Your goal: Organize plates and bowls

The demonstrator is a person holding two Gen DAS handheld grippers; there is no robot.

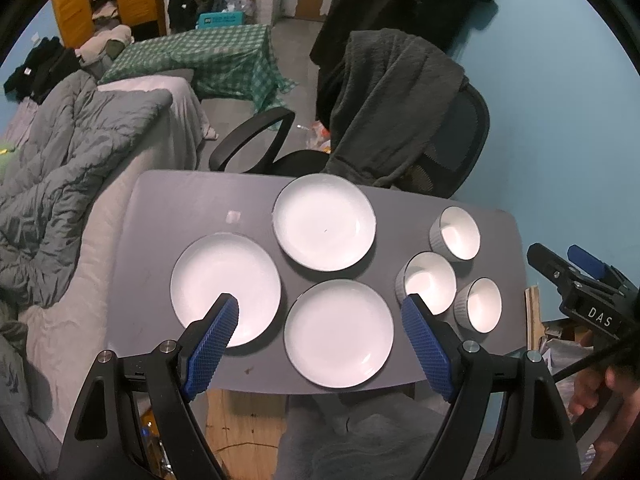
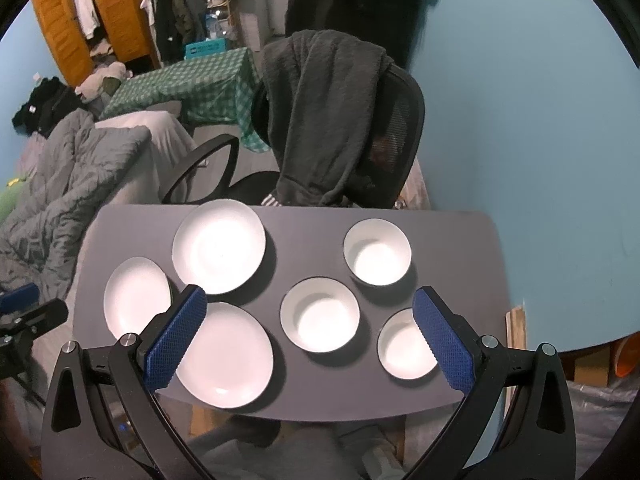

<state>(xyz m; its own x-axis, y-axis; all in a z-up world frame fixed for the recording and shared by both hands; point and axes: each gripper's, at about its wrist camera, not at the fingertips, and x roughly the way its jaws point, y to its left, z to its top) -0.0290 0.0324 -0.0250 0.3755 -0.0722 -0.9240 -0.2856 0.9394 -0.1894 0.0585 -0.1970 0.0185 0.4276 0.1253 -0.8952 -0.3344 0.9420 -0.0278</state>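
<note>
Three white plates lie flat on a small grey table (image 1: 172, 208): a left plate (image 1: 226, 286), a far plate (image 1: 324, 222) and a near plate (image 1: 339, 333). Three white bowls stand upright to their right: a far bowl (image 2: 377, 251), a middle bowl (image 2: 319, 314) and a near bowl (image 2: 404, 345). My left gripper (image 1: 320, 306) hovers open above the near plate, holding nothing. My right gripper (image 2: 310, 296) hangs open above the middle bowl, also empty. The right gripper also shows at the right edge of the left wrist view, held by a hand (image 1: 600, 392).
An office chair (image 2: 396, 136) draped with a dark fleece (image 2: 320, 112) stands right behind the table. A bed with a grey quilt (image 1: 60, 168) runs along the left. A blue wall (image 2: 540, 160) closes the right side. Cardboard and clutter sit on the floor at the right.
</note>
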